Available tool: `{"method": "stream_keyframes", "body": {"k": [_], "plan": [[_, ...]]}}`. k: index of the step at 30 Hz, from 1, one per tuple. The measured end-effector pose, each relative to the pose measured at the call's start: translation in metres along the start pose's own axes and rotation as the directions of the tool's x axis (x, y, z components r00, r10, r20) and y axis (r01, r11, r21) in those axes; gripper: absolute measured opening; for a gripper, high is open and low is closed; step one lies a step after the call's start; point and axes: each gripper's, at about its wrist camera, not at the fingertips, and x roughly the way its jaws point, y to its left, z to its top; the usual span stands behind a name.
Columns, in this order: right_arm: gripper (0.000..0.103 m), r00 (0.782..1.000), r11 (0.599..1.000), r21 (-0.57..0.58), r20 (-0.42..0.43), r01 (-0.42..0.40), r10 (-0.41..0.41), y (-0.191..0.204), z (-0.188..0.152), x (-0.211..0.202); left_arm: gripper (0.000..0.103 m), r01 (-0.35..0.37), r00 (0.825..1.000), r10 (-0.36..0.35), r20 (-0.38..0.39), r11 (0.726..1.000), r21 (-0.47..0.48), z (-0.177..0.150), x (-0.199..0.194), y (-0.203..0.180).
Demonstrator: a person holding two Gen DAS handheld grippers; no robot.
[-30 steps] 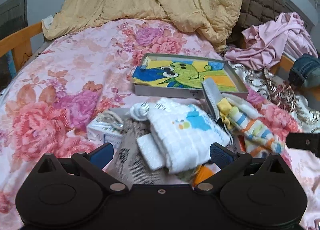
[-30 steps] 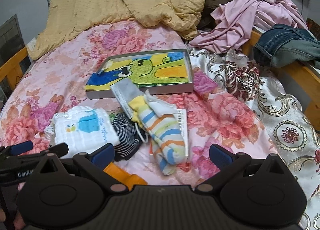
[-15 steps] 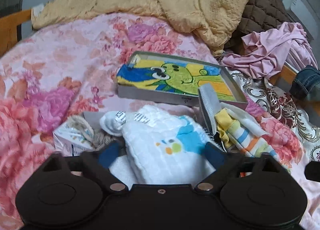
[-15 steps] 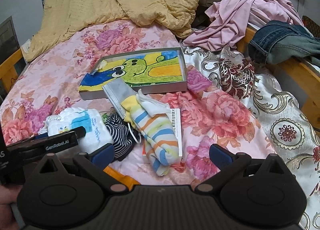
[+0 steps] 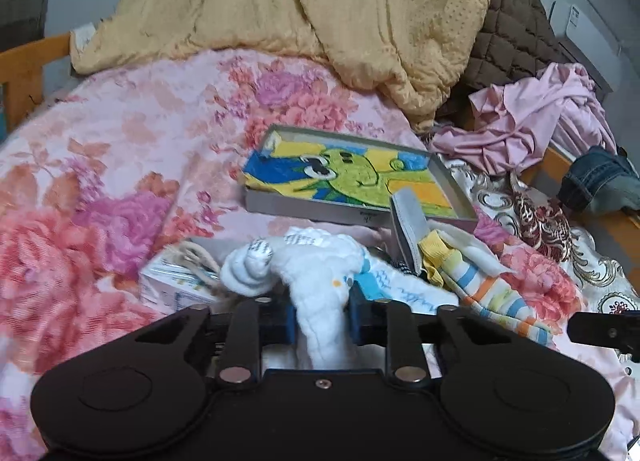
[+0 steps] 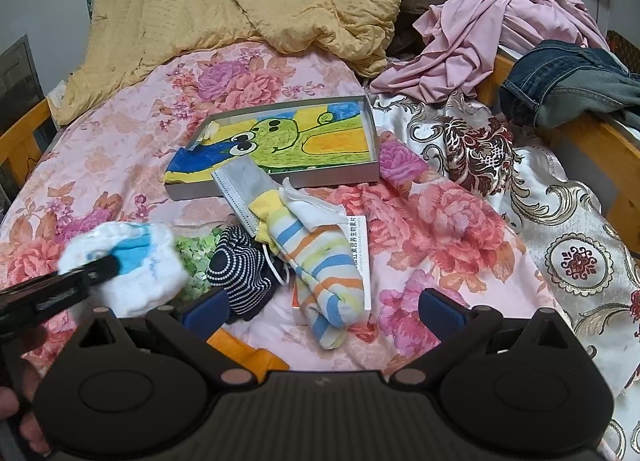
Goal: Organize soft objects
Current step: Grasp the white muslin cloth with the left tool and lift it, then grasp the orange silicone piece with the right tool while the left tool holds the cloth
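Left gripper (image 5: pixel 320 319) closing, pinching white cloth (image 5: pixel 320 281): light, limp, bunches; grip mid-fold. Right gripper (image 6: pixel 320 307) wide, empty

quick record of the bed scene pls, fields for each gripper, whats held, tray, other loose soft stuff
left gripper: jaws closing, white cloth bunched between its fingers
right gripper: open, nothing between its fingers
tray: grey, shallow, holds a frog-print cloth
striped sock: beside the tray
dark dotted sock: left of the striped sock
face mask: leaning on the tray's near edge
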Motion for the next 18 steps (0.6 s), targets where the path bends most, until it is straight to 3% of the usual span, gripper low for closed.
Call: {"method": "stream_keyframes", "body": {"k": [3,14,18], "plan": [[0.103,1.0,1.0,-0.007,0.001,-0.005,0.005,0.003,-0.001,-0.001,0.014,0.016,1.0,-0.015,0.017,0.999,-0.045,0.005,-0.016,0.015],[0.103,0.999,0.997,-0.071,0.017,-0.032,0.033,0.018,-0.003,-0.002,0.013,-0.016,0.987,0.026,0.158,0.998,-0.063,0.038,-0.066,0.047],[0.103,0.995,0.991,-0.093,-0.006,-0.1,0.1,0.026,-0.006,0.0,0.013,-0.018,0.978,0.031,0.207,0.998,-0.068,0.053,-0.08,0.052]]}}
